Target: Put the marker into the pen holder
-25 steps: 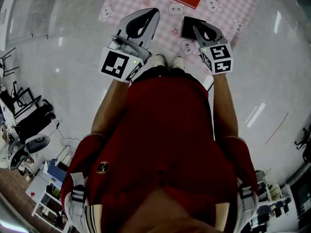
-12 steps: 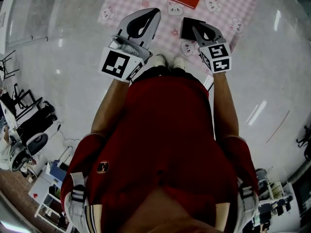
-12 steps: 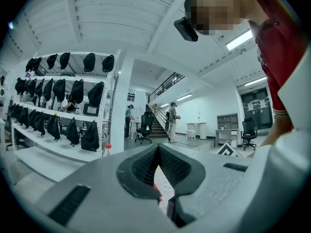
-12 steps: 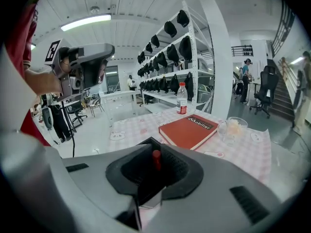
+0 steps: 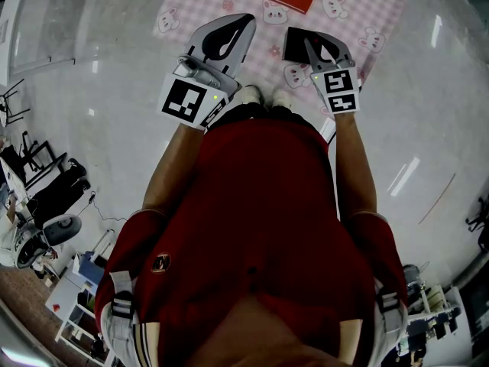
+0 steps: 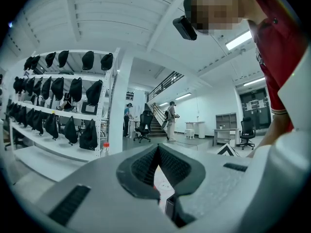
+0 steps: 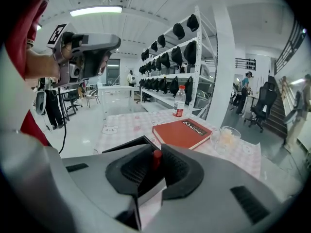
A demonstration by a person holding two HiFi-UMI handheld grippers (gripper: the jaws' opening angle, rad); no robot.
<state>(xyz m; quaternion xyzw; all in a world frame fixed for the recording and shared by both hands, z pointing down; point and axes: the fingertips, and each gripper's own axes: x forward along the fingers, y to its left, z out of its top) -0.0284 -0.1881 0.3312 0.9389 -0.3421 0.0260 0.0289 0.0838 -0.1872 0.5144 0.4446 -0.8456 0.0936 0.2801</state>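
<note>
Marker, likely light, stiff and slick, sits pinched near its red cap in the almost-closed right gripper beside the black pen holder; left gripper is closed, empty.

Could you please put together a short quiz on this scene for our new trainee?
1. True or false: the left tongs hold the marker.
2. Which thing lies on the checked cloth beyond the right tongs? A) a red book B) a blue folder C) a laptop
3. Fill in: in the head view, the black pen holder lies right by the ___ tongs.

Key: 1. False: the left tongs are shut on nothing, and the marker sits between the right tongs. 2. A. 3. right.
</note>
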